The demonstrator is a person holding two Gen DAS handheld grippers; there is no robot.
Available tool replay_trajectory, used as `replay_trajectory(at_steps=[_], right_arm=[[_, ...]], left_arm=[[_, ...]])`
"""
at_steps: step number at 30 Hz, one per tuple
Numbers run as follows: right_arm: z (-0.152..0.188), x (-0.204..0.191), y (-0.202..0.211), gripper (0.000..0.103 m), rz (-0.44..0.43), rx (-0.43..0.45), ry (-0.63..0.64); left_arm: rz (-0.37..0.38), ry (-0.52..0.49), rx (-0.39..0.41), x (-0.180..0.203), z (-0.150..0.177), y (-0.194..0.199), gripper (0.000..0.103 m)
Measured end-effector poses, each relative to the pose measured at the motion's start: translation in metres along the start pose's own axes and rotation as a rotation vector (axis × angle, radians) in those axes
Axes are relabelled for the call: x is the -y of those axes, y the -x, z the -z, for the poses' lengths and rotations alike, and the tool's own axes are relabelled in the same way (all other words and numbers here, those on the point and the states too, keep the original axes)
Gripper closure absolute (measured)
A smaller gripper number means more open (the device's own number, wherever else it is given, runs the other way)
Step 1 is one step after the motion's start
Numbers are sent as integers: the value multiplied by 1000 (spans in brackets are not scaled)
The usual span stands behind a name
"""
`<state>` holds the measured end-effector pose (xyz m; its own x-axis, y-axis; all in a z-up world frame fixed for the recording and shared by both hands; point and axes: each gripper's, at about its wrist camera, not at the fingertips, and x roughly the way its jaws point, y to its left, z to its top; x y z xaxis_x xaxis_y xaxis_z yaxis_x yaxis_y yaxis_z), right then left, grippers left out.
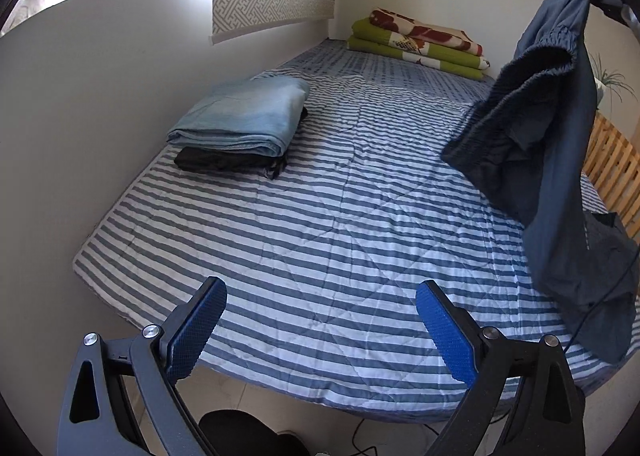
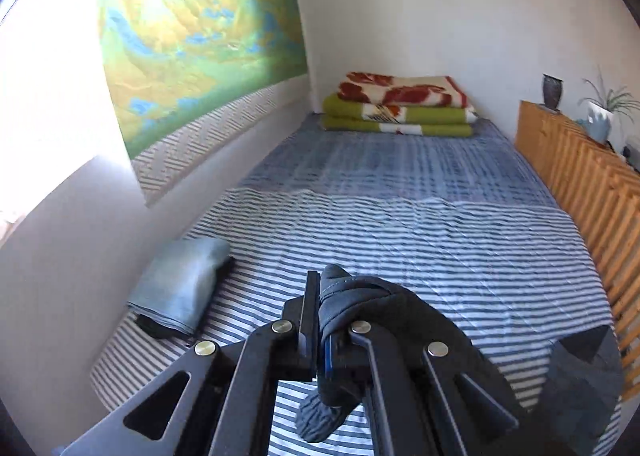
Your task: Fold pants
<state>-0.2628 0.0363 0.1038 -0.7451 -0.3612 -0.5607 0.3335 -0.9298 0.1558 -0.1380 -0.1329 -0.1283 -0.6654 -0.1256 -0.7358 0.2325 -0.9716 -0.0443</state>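
The bed (image 1: 320,216), covered by a blue-and-white striped quilt, fills most of both views and serves as the folding surface; its broad middle lies bare, likely kept free for laying out the next garment. Along its right side in the right wrist view runs a slatted wooden rail (image 2: 580,176). At the far end, against the wall, a stack of folded blankets (image 2: 400,104) in green and red-patterned cream sits out of the working area. At the left edge of the bed, near the wall, a light blue folded garment (image 1: 244,116) rests on top of a black folded garment (image 1: 228,162), apparently a pile of finished pieces set aside.

The dark grey-blue pants (image 1: 560,144) hang in the air at the right of the left wrist view, held up by their elasticated waistband so the legs fall straight; their lower end reaches down to the quilt. The right gripper (image 2: 322,320) has its jaws clamped tight on a bunched fold of that waistband. The left gripper (image 1: 320,328), at the bottom of its own view, has its jaws wide apart and holds nothing, seemingly ready to take a second hold.
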Motion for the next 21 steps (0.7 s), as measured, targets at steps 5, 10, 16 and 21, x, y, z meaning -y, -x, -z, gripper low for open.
replay_trajectory(at_steps=[5,10,16,21], right_arm=[[67,-19,-18,98,-123,-189,16],[226,-8,-69,96,-244,-654,-1],[297,53,-63,91,-295,-748,-186],[290,80,-35,75,-335,-724,-199]], left_arm=[[-17,40,-11,-24,-2,-11,5],[-9,75,-65,-36,-2,-34,5],[135,86,-200,-5,4,-84,5],[277,81,-349,55,29,-129,5]])
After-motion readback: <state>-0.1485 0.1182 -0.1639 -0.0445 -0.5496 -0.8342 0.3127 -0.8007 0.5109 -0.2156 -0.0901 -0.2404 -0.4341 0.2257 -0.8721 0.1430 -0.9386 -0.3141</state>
